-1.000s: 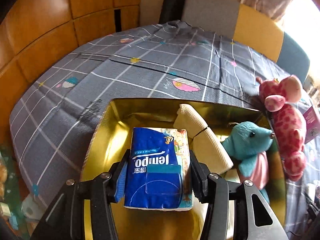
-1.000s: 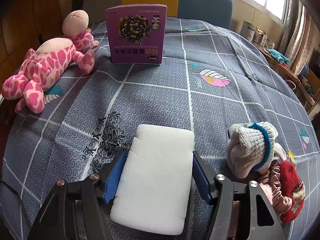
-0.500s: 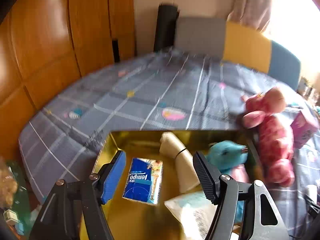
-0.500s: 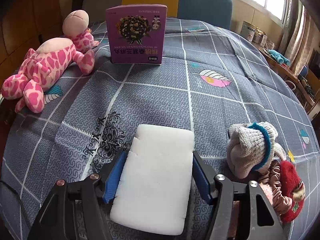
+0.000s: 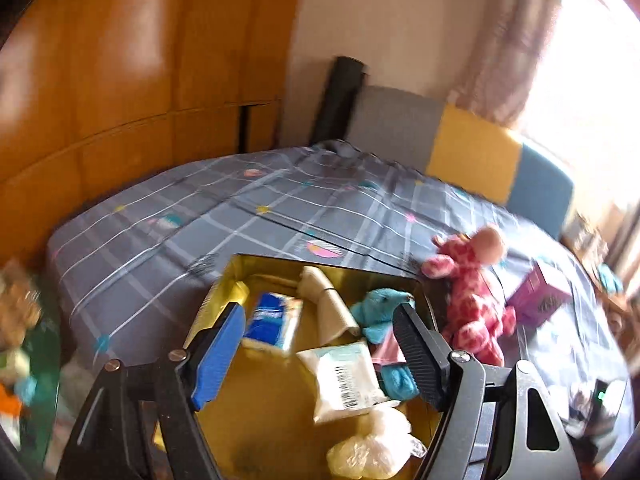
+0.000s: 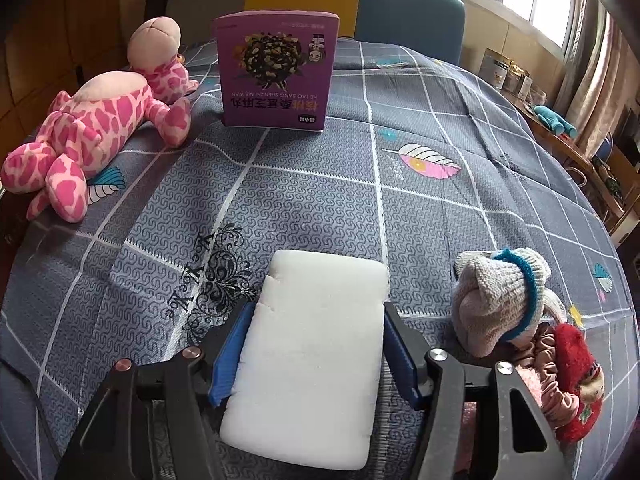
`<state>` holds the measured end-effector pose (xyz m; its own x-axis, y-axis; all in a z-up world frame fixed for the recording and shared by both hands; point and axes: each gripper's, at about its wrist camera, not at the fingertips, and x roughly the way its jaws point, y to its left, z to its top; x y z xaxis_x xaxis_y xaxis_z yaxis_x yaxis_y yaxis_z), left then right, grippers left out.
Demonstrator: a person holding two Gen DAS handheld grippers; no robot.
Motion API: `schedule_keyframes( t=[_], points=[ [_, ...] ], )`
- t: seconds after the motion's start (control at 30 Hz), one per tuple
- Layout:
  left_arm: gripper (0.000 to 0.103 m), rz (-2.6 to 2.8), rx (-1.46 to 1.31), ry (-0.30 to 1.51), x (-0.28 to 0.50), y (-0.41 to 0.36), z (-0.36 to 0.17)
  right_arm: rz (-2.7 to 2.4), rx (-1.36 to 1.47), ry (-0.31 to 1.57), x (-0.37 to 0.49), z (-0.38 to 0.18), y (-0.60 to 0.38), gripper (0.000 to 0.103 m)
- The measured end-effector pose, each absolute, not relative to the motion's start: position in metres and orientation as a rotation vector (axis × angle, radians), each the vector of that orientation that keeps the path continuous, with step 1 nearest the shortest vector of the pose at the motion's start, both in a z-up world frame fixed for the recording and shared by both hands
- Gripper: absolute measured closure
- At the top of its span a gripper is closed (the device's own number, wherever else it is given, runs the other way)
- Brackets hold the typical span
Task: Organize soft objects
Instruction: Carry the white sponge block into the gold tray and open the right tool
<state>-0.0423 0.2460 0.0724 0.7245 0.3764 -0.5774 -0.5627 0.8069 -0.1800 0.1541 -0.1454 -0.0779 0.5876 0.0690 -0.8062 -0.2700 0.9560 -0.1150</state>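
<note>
Right wrist view: right hand-held gripper [image 6: 316,360] is clamped on the white foam block [image 6: 316,352]; lift it level, squeezing lightly. Left hand-held gripper [image 5: 320,352] is opening, empty, above the gold box [image 5: 224,292] at 6 o'clock

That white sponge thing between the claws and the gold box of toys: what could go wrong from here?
The right gripper has the white foam block between its pads; squashy foam could slip or bend when lifted. The knitted hat lies close beside it and might get snagged. The gold box already holds several things, so the block may land on the teal plush.
</note>
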Motion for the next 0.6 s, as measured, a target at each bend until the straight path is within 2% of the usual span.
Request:
schedule_keyframes(
  t=[0.6],
  points=[
    [0.024, 0.894, -0.386, 0.491, -0.142, 0.305, 0.074, 0.135, -0.313, 0.897, 0.146, -0.075, -0.134, 0.045]
  ],
)
